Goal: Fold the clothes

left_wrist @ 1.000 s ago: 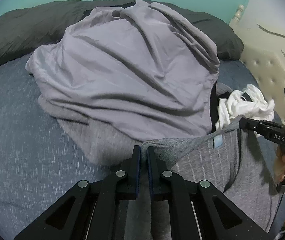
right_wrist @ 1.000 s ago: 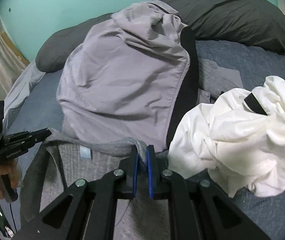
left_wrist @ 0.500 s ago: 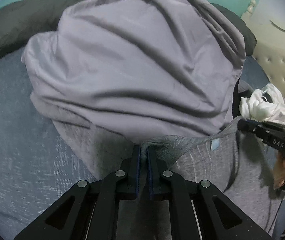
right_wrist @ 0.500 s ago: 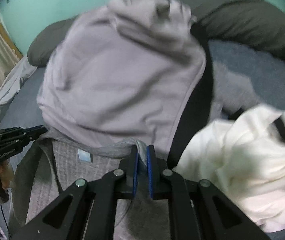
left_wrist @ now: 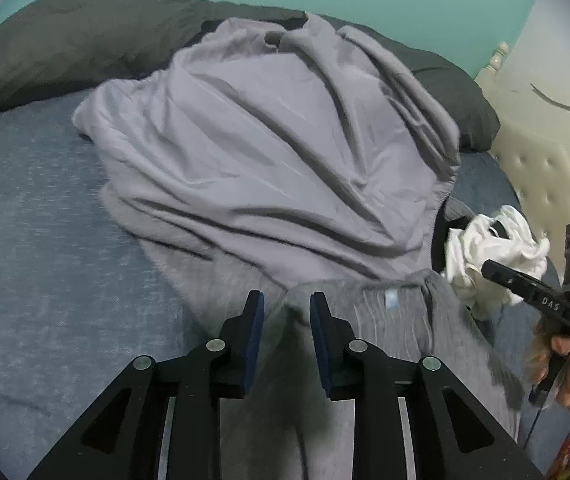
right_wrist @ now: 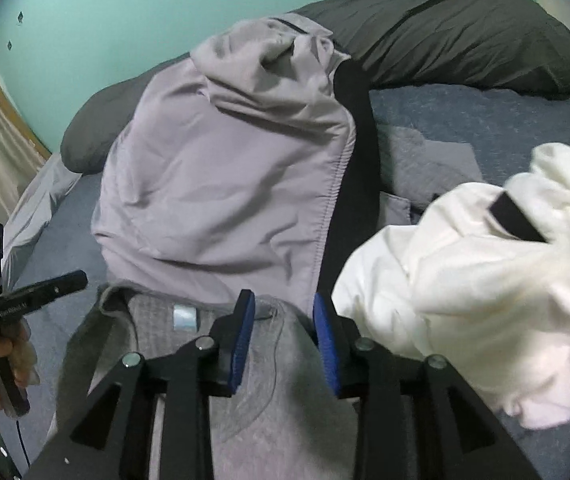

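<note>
Opening now, both jaws free the grey top [left_wrist: 397,320], its collar edge lying loose between the left gripper [left_wrist: 287,304] and right gripper [right_wrist: 281,304] (pads apart); it may slump crooked against the lilac heap [left_wrist: 277,152], spoiling the fold

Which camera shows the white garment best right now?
Right wrist: the crumpled white garment fills its right side, close and nearly whole. The left wrist shows it only small at the far right, partly behind the other tongs.

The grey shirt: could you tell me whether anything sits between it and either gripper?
No. The grey shirt lies directly between the pads of the left gripper and right gripper; both jaws are opening.
</note>
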Tool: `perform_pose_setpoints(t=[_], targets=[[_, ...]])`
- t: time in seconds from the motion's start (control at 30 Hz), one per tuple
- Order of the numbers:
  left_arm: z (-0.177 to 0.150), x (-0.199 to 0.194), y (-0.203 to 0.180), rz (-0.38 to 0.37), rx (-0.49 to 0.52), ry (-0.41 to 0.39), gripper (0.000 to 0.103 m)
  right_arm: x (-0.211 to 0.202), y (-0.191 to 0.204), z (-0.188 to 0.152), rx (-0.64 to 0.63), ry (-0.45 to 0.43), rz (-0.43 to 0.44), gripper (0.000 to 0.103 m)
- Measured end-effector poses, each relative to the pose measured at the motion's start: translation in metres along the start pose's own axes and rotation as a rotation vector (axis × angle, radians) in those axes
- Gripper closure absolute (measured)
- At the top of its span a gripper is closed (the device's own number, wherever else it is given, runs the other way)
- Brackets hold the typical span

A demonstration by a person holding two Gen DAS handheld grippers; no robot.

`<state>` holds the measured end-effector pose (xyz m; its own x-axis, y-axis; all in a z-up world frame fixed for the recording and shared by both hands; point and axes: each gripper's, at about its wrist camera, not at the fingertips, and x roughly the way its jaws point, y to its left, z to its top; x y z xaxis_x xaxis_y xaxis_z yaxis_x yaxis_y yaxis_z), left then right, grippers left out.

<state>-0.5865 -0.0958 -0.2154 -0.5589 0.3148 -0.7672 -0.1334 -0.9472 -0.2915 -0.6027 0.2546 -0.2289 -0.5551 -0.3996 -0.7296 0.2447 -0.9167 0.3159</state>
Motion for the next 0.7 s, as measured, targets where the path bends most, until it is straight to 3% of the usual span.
perform_pose_setpoints(t=[0.13, 0.2, 0.23, 0.7], targets=[[-0.027, -0.040, 0.002, -0.011, 0.014, -0.014, 0.077, -0.033, -0.002, -0.018, 0.014, -0.006, 0.032, 0.067], [-0.045, -0.060, -0.001, 0.031, 0.048, -0.016, 0.077, -0.050, -0.003, -0.030, 0.032, 0.000, 0.053, 0.054], [-0.053, -0.067, -0.001, 0.035, 0.056, -0.012, 0.077, -0.056, -0.002, -0.038, 0.037, 0.005, 0.060, 0.053], [-0.187, -0.155, 0.044, 0.024, -0.073, 0.034, 0.076, -0.146, -0.004, -0.175, 0.071, 0.098, 0.024, 0.052]])
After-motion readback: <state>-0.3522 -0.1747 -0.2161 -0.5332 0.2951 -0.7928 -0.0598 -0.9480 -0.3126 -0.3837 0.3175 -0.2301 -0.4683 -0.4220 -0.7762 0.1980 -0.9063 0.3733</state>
